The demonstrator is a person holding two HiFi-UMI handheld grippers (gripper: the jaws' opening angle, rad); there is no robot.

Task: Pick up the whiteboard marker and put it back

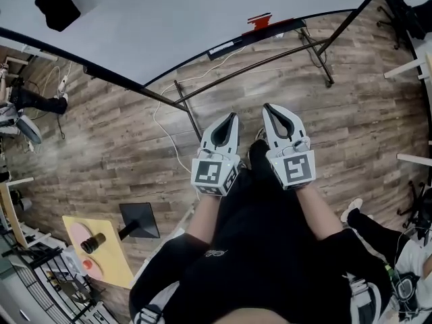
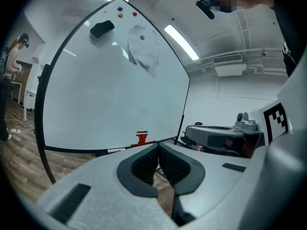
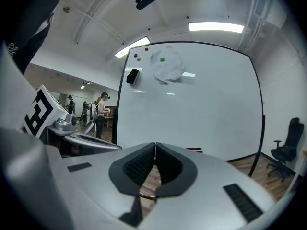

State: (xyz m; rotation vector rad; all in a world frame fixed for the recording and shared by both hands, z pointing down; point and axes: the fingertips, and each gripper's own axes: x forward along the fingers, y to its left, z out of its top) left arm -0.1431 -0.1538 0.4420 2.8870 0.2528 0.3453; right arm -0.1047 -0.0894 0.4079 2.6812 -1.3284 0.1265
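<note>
Left claw [image 1: 233,117] clenched empty, right claw [image 1: 267,108] likewise, red marker [image 1: 260,21] on whiteboard ledge [image 1: 246,40]

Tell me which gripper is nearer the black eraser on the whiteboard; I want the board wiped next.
Left. The left gripper is off to the eraser's right in the head view, away from the whiteboard; the right gripper is beside it, farther right still.

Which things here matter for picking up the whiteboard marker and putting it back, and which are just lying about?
For the job: red marker on the whiteboard ledge; left gripper and right gripper, both shut and empty.

Lying about: black eraser, green magnet, pinned sheet, office chair, yellow side table.
</note>
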